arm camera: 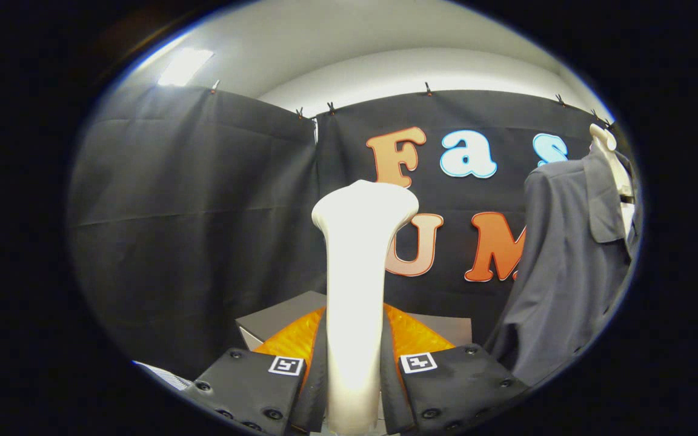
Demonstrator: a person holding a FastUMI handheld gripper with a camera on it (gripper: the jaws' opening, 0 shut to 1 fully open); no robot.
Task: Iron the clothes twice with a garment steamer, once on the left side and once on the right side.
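A white garment steamer [358, 284] stands upright between my two fingers, its wide head up at the top. My gripper [354, 357] is shut on its handle, both fingers [291, 345] pressing its sides. A dark grey shirt [567, 266] hangs on a pale hanger [606, 145] well off to the right of the steamer, its collar turned toward the booth wall. The steamer head is apart from the shirt, with a stretch of black cloth between them.
A grey box or table top [276, 318] lies just beyond the fingers, low down. Black cloth walls [191, 212] close the booth to the left and straight ahead. A ceiling light [184, 65] glows above the left wall.
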